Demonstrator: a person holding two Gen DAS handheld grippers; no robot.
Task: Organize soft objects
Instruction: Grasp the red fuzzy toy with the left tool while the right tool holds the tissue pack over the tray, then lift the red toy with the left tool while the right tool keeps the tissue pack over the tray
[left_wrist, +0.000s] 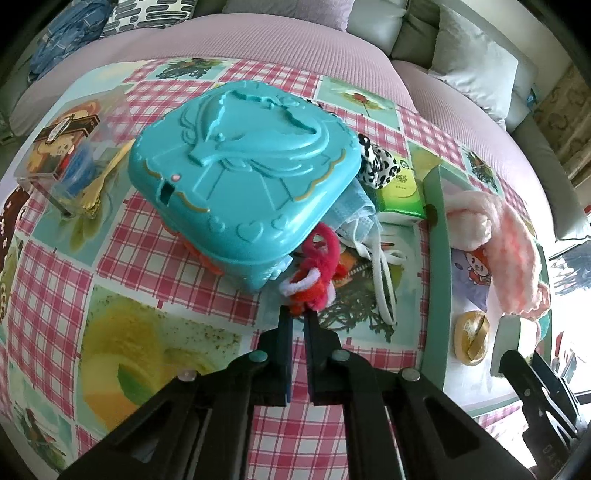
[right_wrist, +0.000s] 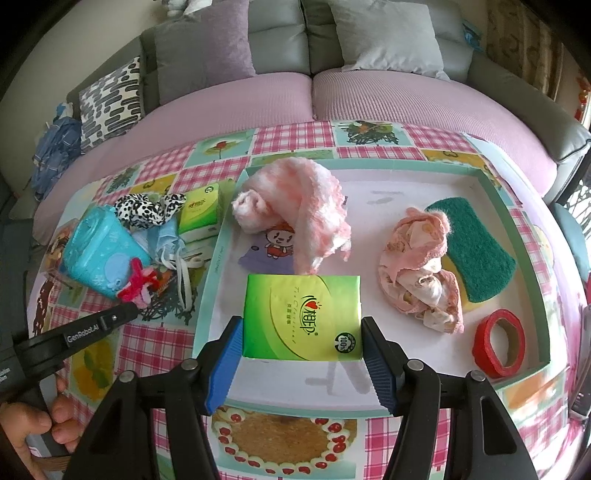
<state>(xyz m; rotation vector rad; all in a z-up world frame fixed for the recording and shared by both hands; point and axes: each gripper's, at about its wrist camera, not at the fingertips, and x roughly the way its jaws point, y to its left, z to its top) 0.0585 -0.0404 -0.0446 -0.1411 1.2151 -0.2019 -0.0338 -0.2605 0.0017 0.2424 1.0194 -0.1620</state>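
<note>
The left tool (left_wrist: 298, 314) is pinched shut on the red pipe-cleaner bundle (left_wrist: 317, 269), which lies on the worktop (left_wrist: 155, 254) just before the teal plastic case (left_wrist: 240, 162). The right tool (right_wrist: 302, 332) grips a green tissue pack (right_wrist: 302, 317) in the tray (right_wrist: 369, 402). Beyond lie a pink knit piece (right_wrist: 306, 199) and a crumpled cloth (right_wrist: 421, 273).

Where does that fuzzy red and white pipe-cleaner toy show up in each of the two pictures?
Left wrist view: fuzzy red and white pipe-cleaner toy sits centre, pinched at the left claw tips.
Right wrist view: toy lies far left.
Shared landmark: the turquoise plastic case just behind it.
</note>
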